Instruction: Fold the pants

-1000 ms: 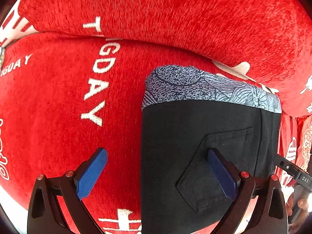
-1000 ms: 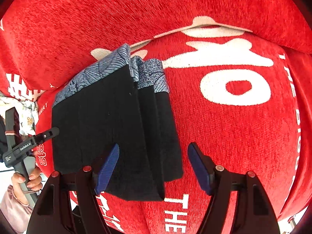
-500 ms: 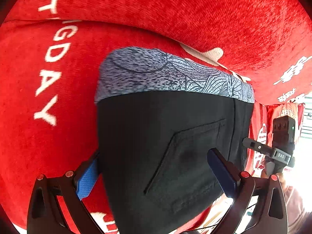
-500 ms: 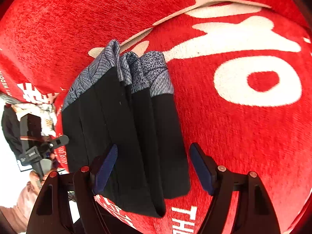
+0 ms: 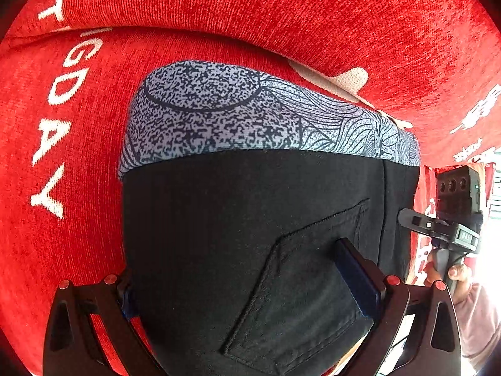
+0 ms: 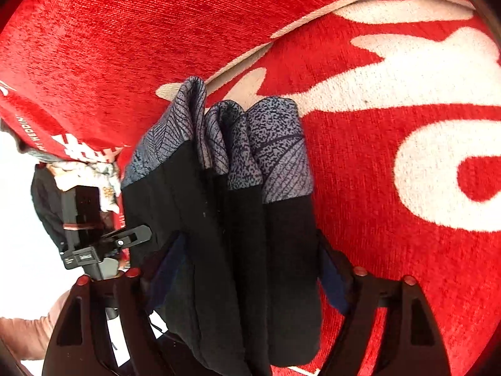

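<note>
The folded black pants (image 5: 238, 238) with a grey patterned waistband (image 5: 250, 116) lie on a red sofa seat (image 5: 72, 144). My left gripper (image 5: 244, 285) is open wide, its fingers straddling the stack; the right blue pad (image 5: 357, 279) rests on the back pocket, the left pad is mostly hidden behind the cloth edge. In the right wrist view the folded pants (image 6: 238, 250) show several stacked layers edge-on. My right gripper (image 6: 244, 266) is open, its fingers on either side of the stack, partly hidden by the cloth.
The red sofa backrest (image 5: 281, 15) rises just behind the pants. White lettering (image 6: 422, 94) marks the seat. The other hand-held gripper shows at the right edge of the left wrist view (image 5: 451, 219) and at the left of the right wrist view (image 6: 94, 244).
Both grippers have moved forward over the folded pants, so the stack now fills the gap between each pair of fingers. The jaws stay open.
</note>
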